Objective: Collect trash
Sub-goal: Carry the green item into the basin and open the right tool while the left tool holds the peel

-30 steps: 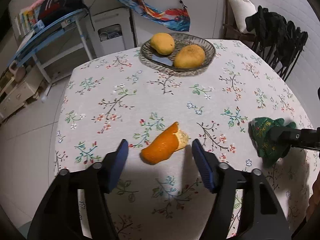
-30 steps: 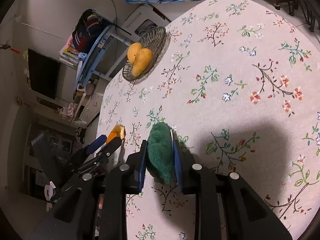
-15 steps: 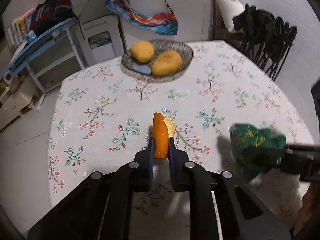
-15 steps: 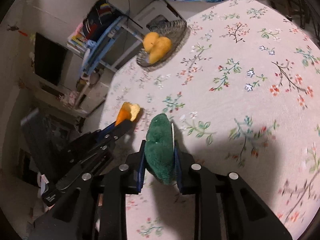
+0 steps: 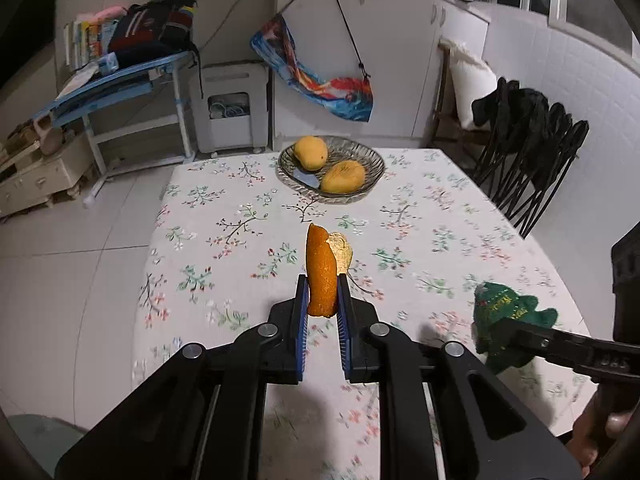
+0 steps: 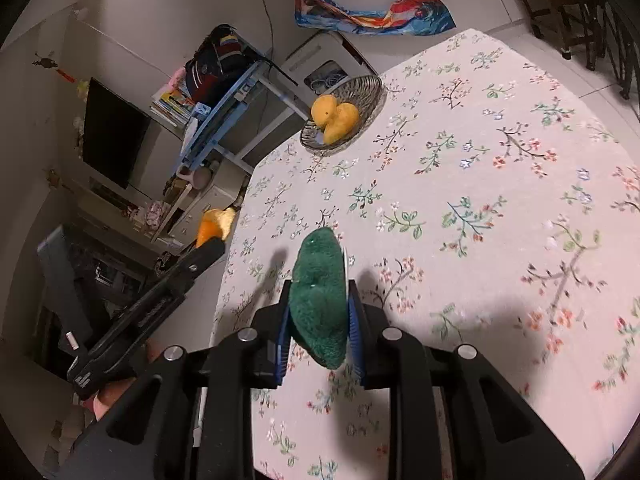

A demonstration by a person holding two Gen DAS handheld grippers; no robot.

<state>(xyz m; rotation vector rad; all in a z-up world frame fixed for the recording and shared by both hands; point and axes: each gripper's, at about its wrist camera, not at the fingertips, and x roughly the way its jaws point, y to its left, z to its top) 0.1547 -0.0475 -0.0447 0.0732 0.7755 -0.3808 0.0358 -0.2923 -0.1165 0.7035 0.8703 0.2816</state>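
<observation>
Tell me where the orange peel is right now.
The orange peel is clamped upright in the left gripper, lifted above the floral tablecloth, with the fruit bowl beyond it.

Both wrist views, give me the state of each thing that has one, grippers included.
Left gripper: shut on the orange peel.
Curled orange peel: held upright, off the table.
Right gripper: shut on the green wrapper.
Crumpled green wrapper: pinched, lifted.
Clear glass bowl: on the floral tablecloth, holding two yellow mangoes.

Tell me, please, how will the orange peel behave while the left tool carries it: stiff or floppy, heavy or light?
The orange peel stands upright above the left tool, so it is probably fairly stiff. It looks thin and curled, so likely light. Squeezed harder, it might crack.
</observation>
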